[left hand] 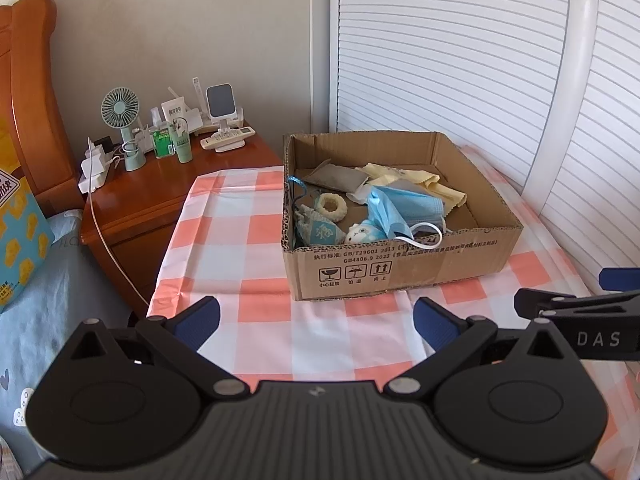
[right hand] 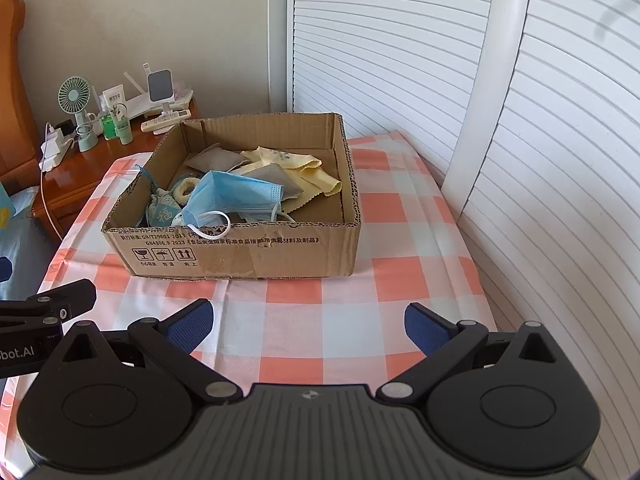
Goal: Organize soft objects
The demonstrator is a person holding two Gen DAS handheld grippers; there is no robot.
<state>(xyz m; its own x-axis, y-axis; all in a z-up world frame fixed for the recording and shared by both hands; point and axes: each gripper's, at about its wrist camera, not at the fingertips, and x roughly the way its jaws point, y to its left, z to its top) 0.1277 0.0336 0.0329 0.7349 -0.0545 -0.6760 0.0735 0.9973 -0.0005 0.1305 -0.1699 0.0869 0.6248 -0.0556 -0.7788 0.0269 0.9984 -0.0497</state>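
Far left, a wooden nightstand point(left hand: 132, 200) carries a small mint-green desk fan point(left hand: 120, 110). Beside it stands the table under a pink-and-white checked cloth point(left hand: 240, 240). Left tongs point(left hand: 316, 322) spread wide, empty, low over the cloth's near edge. Open brown cardboard box point(left hand: 400, 268) sits mid-table; inside lie a blue-and-white plush toy point(left hand: 362, 234), cream fuzzy ring point(left hand: 332, 204), pale blue face mask point(right hand: 232, 196), grey fabric pouch point(right hand: 212, 162), yellow cloth point(right hand: 308, 172). Right tongs point(right hand: 308, 322) likewise spread, empty, just beside the left.
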